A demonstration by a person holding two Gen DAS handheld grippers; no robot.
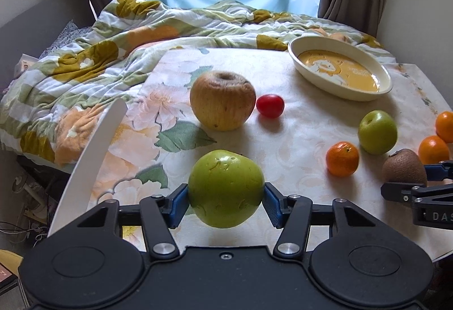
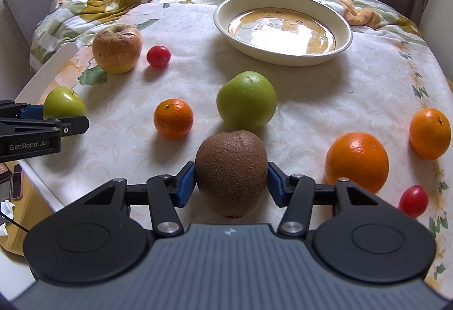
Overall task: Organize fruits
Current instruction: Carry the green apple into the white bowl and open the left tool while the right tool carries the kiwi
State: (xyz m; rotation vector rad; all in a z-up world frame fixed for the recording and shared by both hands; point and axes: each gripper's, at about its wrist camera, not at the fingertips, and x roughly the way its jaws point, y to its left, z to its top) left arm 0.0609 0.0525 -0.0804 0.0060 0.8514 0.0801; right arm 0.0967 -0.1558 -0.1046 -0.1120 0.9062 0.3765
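Note:
My left gripper [image 1: 226, 201] is shut on a green apple [image 1: 226, 191], blue pads pressing its two sides just above the floral tablecloth. The right wrist view shows the same apple [image 2: 63, 105] and left gripper [image 2: 56, 115] at the table's left edge. My right gripper [image 2: 230, 182] is shut on a brown kiwi [image 2: 231, 172] that rests on the cloth. In the left wrist view the kiwi [image 1: 403, 165] and right gripper [image 1: 407, 180] sit at the far right. A cream oval bowl [image 2: 283, 56] with nothing in it stands at the back of the table.
Loose on the cloth are a wrinkled yellow apple [image 2: 117, 48], a cherry tomato [image 2: 158, 56], a second green apple [image 2: 246, 99], a mandarin [image 2: 173, 118], two oranges [image 2: 356, 161] [image 2: 429, 133] and another tomato [image 2: 413, 201]. A quilt [image 1: 99, 55] lies behind, a white chair back [image 1: 93, 140] stands left.

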